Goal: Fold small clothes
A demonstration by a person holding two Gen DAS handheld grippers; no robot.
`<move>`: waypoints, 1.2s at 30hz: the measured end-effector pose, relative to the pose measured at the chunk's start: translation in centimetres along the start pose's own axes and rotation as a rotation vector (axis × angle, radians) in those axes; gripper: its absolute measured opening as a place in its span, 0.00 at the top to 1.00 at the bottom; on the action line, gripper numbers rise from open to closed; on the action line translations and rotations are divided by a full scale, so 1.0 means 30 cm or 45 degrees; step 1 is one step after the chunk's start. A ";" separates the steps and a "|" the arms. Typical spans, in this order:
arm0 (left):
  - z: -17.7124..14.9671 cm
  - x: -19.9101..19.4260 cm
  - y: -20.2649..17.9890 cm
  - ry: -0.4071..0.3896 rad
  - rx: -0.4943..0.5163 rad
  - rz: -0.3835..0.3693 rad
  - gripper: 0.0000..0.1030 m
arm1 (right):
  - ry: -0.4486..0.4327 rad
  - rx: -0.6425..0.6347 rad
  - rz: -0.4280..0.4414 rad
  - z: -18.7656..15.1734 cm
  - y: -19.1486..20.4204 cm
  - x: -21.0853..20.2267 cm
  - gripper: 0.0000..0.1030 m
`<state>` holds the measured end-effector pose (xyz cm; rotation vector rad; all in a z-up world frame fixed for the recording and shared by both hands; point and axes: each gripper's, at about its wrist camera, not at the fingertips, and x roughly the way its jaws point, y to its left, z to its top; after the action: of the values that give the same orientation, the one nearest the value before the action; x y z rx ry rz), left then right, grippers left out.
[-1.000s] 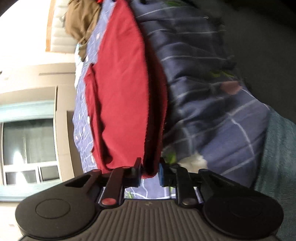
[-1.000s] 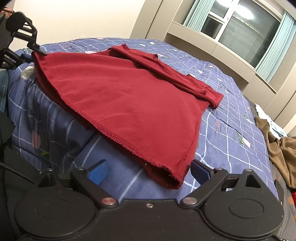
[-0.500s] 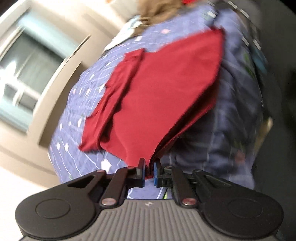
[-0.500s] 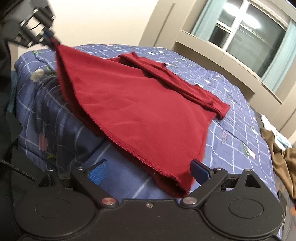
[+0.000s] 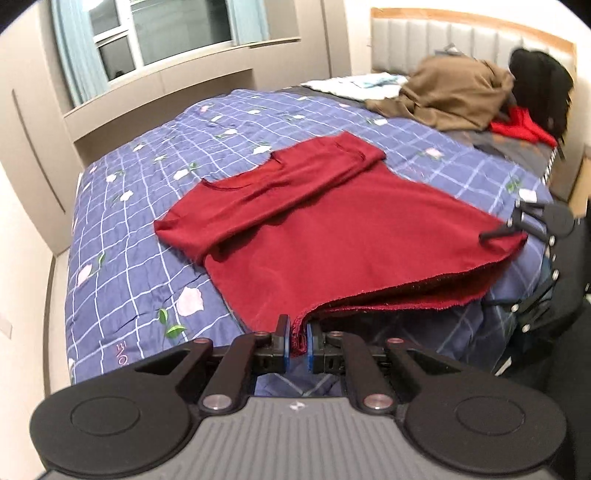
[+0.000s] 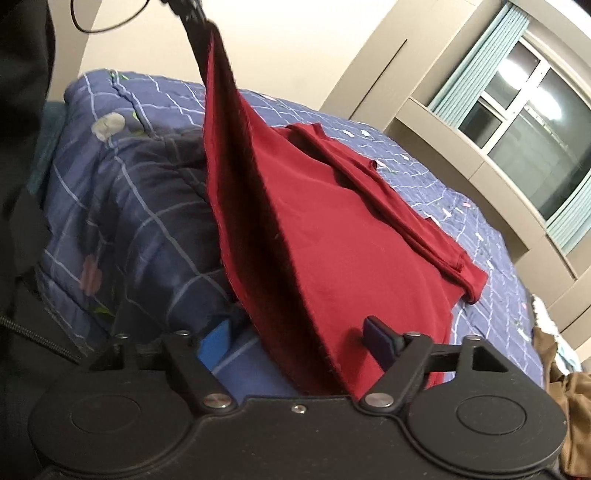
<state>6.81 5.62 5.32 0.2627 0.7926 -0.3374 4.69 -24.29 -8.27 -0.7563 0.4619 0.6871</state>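
On the blue checked quilt (image 5: 155,184) below a window (image 5: 177,33) — left gripper (image 5: 297,345) fingers pinch the red shirt (image 5: 332,236), right gripper (image 6: 299,341) fingers wide.

The shirt's (image 6: 332,236) lower hem drops behind the right gripper's (image 6: 299,338) body at the bottom of its view, so that corner is hidden. At upper left the left gripper (image 6: 188,7) is cut off by the frame's top. In the left view, the dark heap (image 5: 539,88) at upper right is blurred and cannot be told.
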 end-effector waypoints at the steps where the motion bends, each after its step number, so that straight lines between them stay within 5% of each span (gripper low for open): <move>1: 0.002 -0.004 0.007 -0.004 -0.015 -0.002 0.92 | 0.001 0.012 -0.006 -0.001 -0.002 0.000 0.31; 9: 0.000 -0.010 0.021 -0.022 -0.048 0.007 0.92 | -0.004 0.018 -0.026 -0.017 -0.002 -0.032 0.43; 20: -0.021 -0.018 0.023 -0.052 -0.109 0.001 0.92 | -0.102 0.153 0.000 0.034 -0.035 -0.034 0.46; 27: -0.009 -0.031 0.040 -0.085 -0.150 0.004 0.92 | -0.075 0.132 -0.058 0.052 -0.024 -0.014 0.75; 33: -0.026 -0.028 0.047 -0.071 -0.154 0.012 0.92 | 0.076 0.161 -0.200 -0.057 -0.091 -0.029 0.76; 36: -0.046 -0.022 0.038 -0.053 -0.125 0.031 0.92 | 0.079 0.179 -0.208 -0.094 -0.133 -0.057 0.90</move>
<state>5.92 7.28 4.99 0.1730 0.7623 -0.2793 5.95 -29.21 -7.19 -0.6758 0.4938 0.4745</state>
